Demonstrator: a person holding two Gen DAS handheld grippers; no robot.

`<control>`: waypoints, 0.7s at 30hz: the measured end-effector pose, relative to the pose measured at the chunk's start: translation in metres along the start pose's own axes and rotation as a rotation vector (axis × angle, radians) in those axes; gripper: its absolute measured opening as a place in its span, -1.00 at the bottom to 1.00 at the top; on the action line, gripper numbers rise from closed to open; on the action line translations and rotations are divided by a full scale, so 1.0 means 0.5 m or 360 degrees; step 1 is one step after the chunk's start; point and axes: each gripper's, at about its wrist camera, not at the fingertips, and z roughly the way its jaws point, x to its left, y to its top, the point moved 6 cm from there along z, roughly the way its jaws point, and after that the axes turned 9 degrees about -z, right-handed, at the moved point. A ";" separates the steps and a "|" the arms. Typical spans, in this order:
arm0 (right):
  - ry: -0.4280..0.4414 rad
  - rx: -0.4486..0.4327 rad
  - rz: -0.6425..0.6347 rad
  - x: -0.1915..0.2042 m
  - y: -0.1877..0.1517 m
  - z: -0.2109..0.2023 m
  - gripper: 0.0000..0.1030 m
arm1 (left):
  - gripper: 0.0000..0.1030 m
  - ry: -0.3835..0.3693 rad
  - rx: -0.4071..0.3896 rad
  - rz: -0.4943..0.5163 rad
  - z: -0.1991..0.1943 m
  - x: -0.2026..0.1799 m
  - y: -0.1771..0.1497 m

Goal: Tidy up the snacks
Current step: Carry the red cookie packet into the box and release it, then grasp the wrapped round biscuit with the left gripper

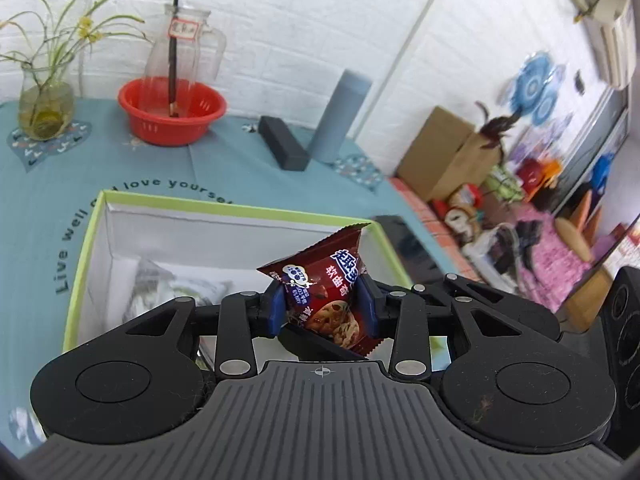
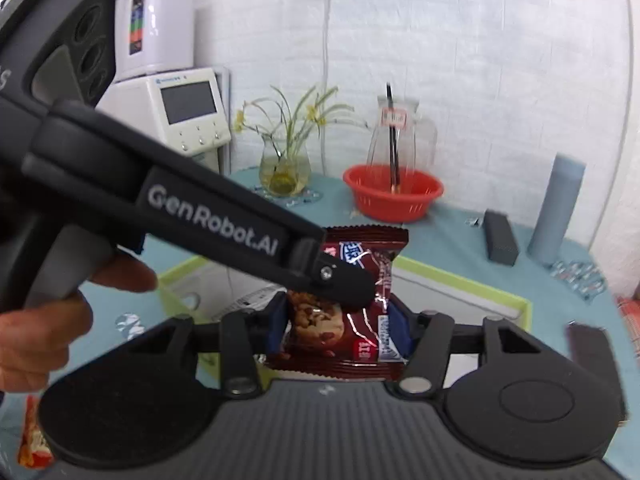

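both my grippers, left gripper (image 1: pixel 323 309) and right gripper (image 2: pixel 339 330), clamp dark red foil cookie packets (image 1: pixel 324 280) (image 2: pixel 360 292) above the green-rimmed white cardboard box (image 1: pixel 224 207); packets' long axes upright, left nearer.

Left gripper (image 1: pixel 322 306): blue pads pressed on a dark red cookie packet (image 1: pixel 326 292), jaws narrow, pointing downward over the box.

Right gripper (image 2: pixel 340 326): pads clamped on either side of a second cookie packet (image 2: pixel 352 336), jaws wider.

Left gripper body crosses the right wrist view diagonally; a hand (image 2: pixel 44 312) grips its handle.
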 end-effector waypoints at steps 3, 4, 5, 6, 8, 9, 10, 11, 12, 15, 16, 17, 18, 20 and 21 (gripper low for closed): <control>0.0068 0.0051 0.0084 -0.030 -0.014 0.050 0.51 | -0.24 0.0088 -0.0002 0.0027 0.042 0.038 0.008; 0.0070 0.0044 0.0093 -0.027 -0.019 0.050 0.53 | 0.00 0.0106 -0.0022 0.0033 0.044 0.047 0.007; 0.0053 0.0022 0.0099 -0.027 -0.023 0.042 0.56 | 0.07 0.0119 -0.0050 0.0038 0.040 0.055 0.006; 0.0034 -0.0008 0.0110 -0.033 -0.024 0.035 0.66 | 0.11 0.0119 -0.0079 0.0049 0.032 0.058 0.005; 0.0015 -0.0073 0.0132 -0.035 -0.027 0.007 0.84 | 0.17 0.0114 -0.0122 0.0065 0.014 0.060 0.000; 0.0013 -0.0097 0.0133 -0.028 -0.029 -0.013 0.83 | 0.23 0.0110 -0.0137 0.0065 0.003 0.059 -0.003; 0.0006 -0.0111 0.0132 -0.023 -0.033 -0.032 0.83 | 0.26 0.0105 -0.0145 0.0062 -0.008 0.057 -0.009; -0.0010 -0.0123 0.0131 -0.015 -0.037 -0.054 0.83 | 0.26 0.0099 -0.0147 0.0057 -0.021 0.054 -0.018; -0.0026 -0.0131 0.0125 -0.008 -0.043 -0.074 0.83 | 0.26 0.0094 -0.0147 0.0052 -0.033 0.051 -0.027; -0.0100 -0.0136 0.0101 0.019 -0.068 -0.138 0.84 | 0.35 0.0058 -0.0158 0.0048 -0.081 0.032 -0.071; -0.0127 -0.0139 0.0096 0.028 -0.080 -0.163 0.84 | 0.37 0.0053 -0.0163 0.0053 -0.098 0.025 -0.089; -0.0150 -0.0140 0.0096 0.039 -0.093 -0.187 0.84 | 0.38 0.0050 -0.0169 0.0058 -0.113 0.019 -0.107; -0.0174 -0.0138 0.0102 0.049 -0.107 -0.211 0.92 | 0.40 0.0043 -0.0173 0.0065 -0.129 0.009 -0.131; -0.0226 -0.0137 0.0121 0.072 -0.142 -0.259 0.98 | 0.42 0.0020 -0.0175 0.0070 -0.159 -0.008 -0.177; -0.0250 -0.0132 0.0136 0.085 -0.161 -0.282 0.98 | 0.43 0.0009 -0.0173 0.0067 -0.170 -0.015 -0.200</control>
